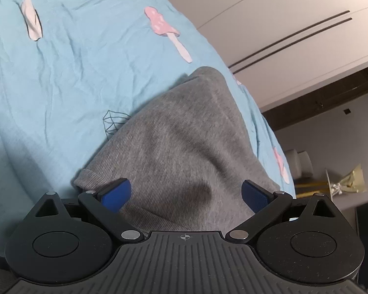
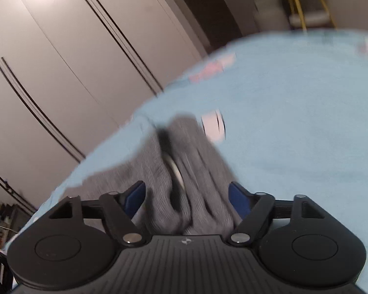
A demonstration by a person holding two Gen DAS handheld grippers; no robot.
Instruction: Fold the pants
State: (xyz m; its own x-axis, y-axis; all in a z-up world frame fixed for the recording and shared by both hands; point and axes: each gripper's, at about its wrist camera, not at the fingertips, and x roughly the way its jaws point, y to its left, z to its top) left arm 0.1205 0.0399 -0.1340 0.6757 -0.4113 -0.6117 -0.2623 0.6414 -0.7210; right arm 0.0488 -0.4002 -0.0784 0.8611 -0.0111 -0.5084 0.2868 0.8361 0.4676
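Observation:
Grey ribbed pants (image 1: 179,142) lie in a folded heap on a light blue bedsheet (image 1: 68,73) with pink and white prints. My left gripper (image 1: 186,193) hangs low over the near end of the heap, jaws wide open, and cloth lies between the blue pads (image 1: 117,193) without being pinched. In the blurred right wrist view the same pants (image 2: 198,171) show bunched folds and a dark strip down the middle. My right gripper (image 2: 187,197) is open around that bunch. Its blue pads (image 2: 238,201) stand at the sides of the cloth.
White wardrobe doors (image 2: 61,61) with dark grooves stand past the bed's far edge (image 1: 233,68). A yellow-framed chair (image 2: 306,7) and a pale round container (image 1: 299,161) sit on the floor beyond. Bare sheet (image 2: 306,122) stretches away from the pants.

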